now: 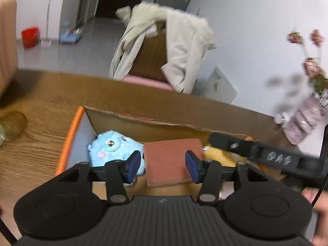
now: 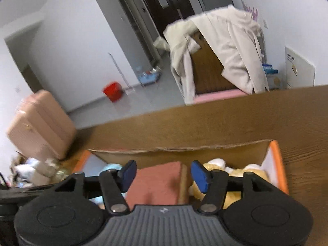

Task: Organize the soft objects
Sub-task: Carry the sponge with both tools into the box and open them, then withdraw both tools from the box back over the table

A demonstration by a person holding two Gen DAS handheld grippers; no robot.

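Since three soft things already lie side by side in the open cardboard box (image 1: 114, 121), the sorting looks well advanced: a blue plush toy (image 1: 114, 149) sits at its left end, a reddish-brown sponge block (image 1: 172, 160) in the middle, and a yellow plush toy (image 2: 235, 176) at the right end. Both tools hover over the box with nothing in them. The left gripper (image 1: 163, 165) has its blue pads apart, framing the sponge block without pressing on it, and the right gripper (image 2: 163, 174) likewise stands with jaws parted above the same block, which lies free between and below them. No loose soft item shows on the tabletop near the box, so what remains is hard to judge; a blurred heap of pale things (image 2: 32, 172) at the far left in the right wrist view may yet need gathering, though I cannot tell what they are. The box rests on a wood-grain table (image 1: 41, 127), with a vase of pink flowers (image 1: 305, 121) near its right edge. Beyond stand a wooden chair (image 2: 207, 71) with a pink seat and a cream coat (image 1: 184, 47) draped over it, a pink suitcase (image 2: 41, 125), a red bucket (image 2: 112, 91) on grey floor tiles, white walls and a dark door (image 2: 166, 6).
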